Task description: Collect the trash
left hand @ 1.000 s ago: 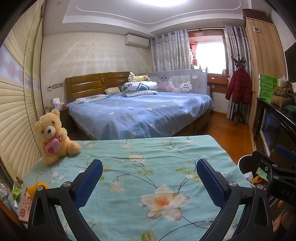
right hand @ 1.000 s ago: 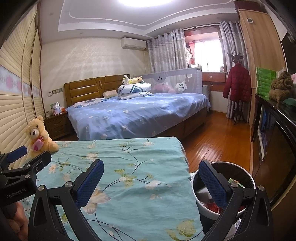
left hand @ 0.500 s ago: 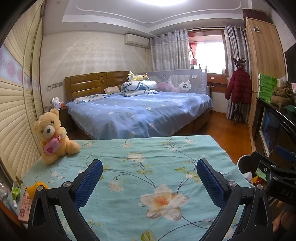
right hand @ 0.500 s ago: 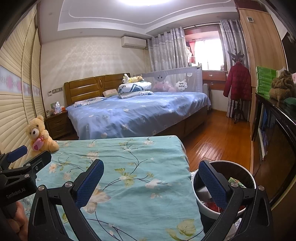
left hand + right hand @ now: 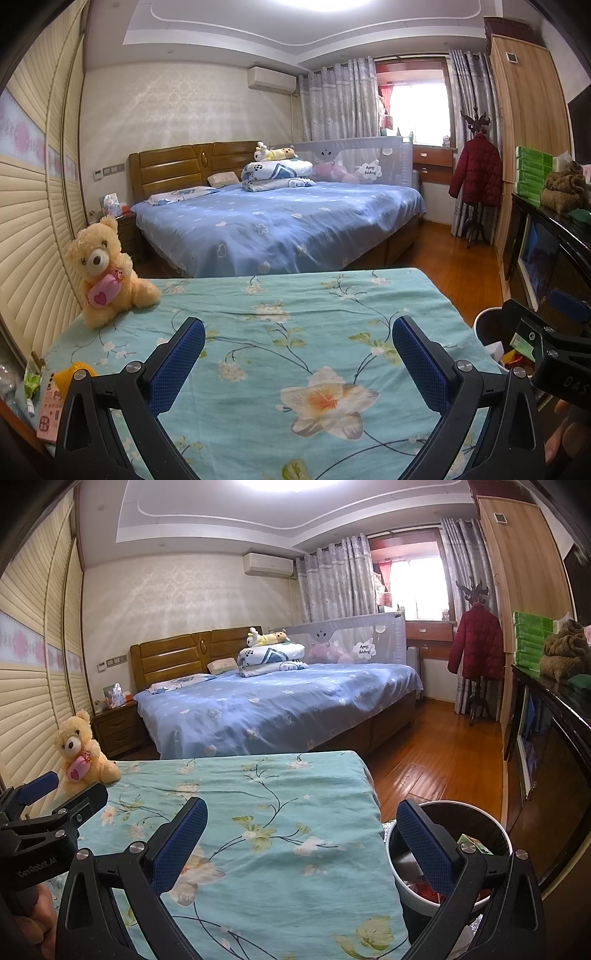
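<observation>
Right now both grippers hover spread wide and empty over the floral cloth (image 5: 295, 332), so the step in hand looks like finding the next scrap. The left gripper (image 5: 298, 362) fills the bottom of its frame, blue pads (image 5: 177, 365) well apart with nothing between them. The right gripper (image 5: 303, 843) is likewise agape, its right pad overlapping the bin (image 5: 491, 830) at the lower right of its frame.

That bin sits on the floor just off the cloth's right edge and already holds scraps; what they are is hard to tell. On the cloth itself I see no litter. The only likely trash is at the lower left edge of the left view: a green wrapper (image 5: 33, 373), a pink packet (image 5: 50, 410) and something yellow (image 5: 75, 371), bunched at the cloth's left edge. They are partly cut off, so I cannot say whether they lie on the cloth or beside it.

To do this well, I would swing the left gripper toward that bunch, since it is closer. Tilt the fingers down so one pad slides under the thin wrapper and pinch one piece at a time. The teddy (image 5: 103, 269) at the middle left is no trash; steer clear. Carry low across to the bin, and keep the right gripper out of the path
</observation>
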A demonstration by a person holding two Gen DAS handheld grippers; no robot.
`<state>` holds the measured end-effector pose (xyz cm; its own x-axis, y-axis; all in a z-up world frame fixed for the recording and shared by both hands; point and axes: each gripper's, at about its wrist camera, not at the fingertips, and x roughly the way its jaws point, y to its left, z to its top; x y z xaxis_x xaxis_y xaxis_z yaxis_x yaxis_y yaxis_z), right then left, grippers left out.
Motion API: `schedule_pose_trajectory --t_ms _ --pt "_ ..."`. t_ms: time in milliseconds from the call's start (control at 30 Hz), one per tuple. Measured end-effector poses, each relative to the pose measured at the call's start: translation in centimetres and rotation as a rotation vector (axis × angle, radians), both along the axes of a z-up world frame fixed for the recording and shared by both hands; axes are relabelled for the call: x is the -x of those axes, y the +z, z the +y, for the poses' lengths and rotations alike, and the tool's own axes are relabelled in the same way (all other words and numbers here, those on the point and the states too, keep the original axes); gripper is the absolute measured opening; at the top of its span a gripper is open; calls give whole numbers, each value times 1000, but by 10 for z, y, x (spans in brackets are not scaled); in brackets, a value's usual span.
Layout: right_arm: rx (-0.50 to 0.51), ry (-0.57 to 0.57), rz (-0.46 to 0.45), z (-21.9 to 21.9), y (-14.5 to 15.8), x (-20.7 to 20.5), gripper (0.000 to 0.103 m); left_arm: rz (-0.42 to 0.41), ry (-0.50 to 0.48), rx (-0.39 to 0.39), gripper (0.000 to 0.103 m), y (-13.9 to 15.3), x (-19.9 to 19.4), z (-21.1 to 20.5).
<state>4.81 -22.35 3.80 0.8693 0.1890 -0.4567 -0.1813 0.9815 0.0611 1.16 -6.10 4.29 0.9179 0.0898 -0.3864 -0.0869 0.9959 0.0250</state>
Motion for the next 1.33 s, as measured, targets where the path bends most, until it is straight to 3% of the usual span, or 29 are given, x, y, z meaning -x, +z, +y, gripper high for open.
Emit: schedule_pose_trajectory --t_ms 1333 --pt "-5 2 11 6 0 1 103 9 -2 -2 102 -3 -2 2"
